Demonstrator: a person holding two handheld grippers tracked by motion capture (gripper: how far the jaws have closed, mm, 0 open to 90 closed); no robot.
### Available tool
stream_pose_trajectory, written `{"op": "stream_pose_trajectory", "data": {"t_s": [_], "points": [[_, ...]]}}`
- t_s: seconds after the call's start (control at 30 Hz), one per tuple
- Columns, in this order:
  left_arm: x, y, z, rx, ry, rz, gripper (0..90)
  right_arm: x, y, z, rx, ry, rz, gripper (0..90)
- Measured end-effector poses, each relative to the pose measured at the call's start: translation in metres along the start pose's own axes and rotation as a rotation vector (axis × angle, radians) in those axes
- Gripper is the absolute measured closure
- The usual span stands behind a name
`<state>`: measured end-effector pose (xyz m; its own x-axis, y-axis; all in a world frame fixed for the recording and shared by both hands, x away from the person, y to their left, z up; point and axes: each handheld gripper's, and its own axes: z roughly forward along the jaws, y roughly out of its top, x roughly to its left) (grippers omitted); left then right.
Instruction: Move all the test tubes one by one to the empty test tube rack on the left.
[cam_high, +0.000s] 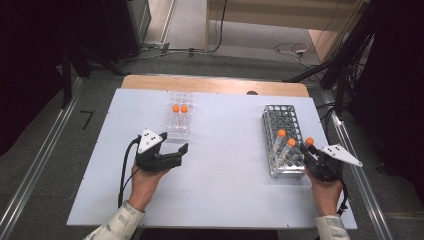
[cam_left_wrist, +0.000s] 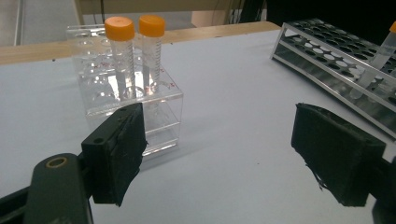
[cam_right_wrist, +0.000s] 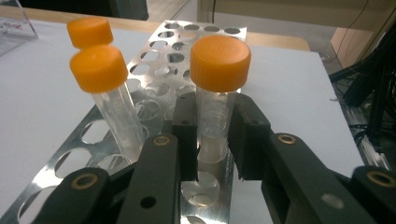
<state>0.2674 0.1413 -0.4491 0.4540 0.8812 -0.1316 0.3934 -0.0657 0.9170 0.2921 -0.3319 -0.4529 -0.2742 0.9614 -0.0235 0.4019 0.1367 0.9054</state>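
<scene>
A clear tube with an orange cap (cam_right_wrist: 219, 63) stands at the near right corner of a metal rack (cam_right_wrist: 154, 74), and my right gripper (cam_right_wrist: 215, 140) is shut on it just below the cap. From above, that gripper (cam_high: 306, 149) sits at the rack's (cam_high: 295, 115) near right corner. Two more orange-capped tubes (cam_right_wrist: 100, 70) stand in the rack to the left of the held one. My left gripper (cam_high: 174, 142) hovers open and empty, near a clear acrylic rack (cam_left_wrist: 159, 126) holding two orange-capped tubes (cam_left_wrist: 120, 51).
The white board (cam_high: 225, 165) lies on a wooden table (cam_high: 210, 84). The acrylic rack (cam_high: 179, 131) stands at the back left and the metal rack at the right. Dark stands and cables surround the table.
</scene>
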Motion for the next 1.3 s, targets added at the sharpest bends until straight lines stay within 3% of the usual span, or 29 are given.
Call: {"op": "stream_pose_trajectory", "data": {"t_s": [0.57,0.93,1.3], "points": [[0.000,0.000,-0.002,-0.005,0.000,0.001,17.6,-0.001,0.033,-0.046,-0.123,0.034,0.034,71.5],[-0.001,0.002,-0.004,-0.011,-0.002,0.004,17.6,0.017,0.032,-0.070,-0.102,0.105,0.011,71.5],[-0.004,0.002,-0.004,-0.012,-0.014,0.008,17.6,0.045,0.033,-0.070,-0.080,0.196,-0.044,71.5]]}}
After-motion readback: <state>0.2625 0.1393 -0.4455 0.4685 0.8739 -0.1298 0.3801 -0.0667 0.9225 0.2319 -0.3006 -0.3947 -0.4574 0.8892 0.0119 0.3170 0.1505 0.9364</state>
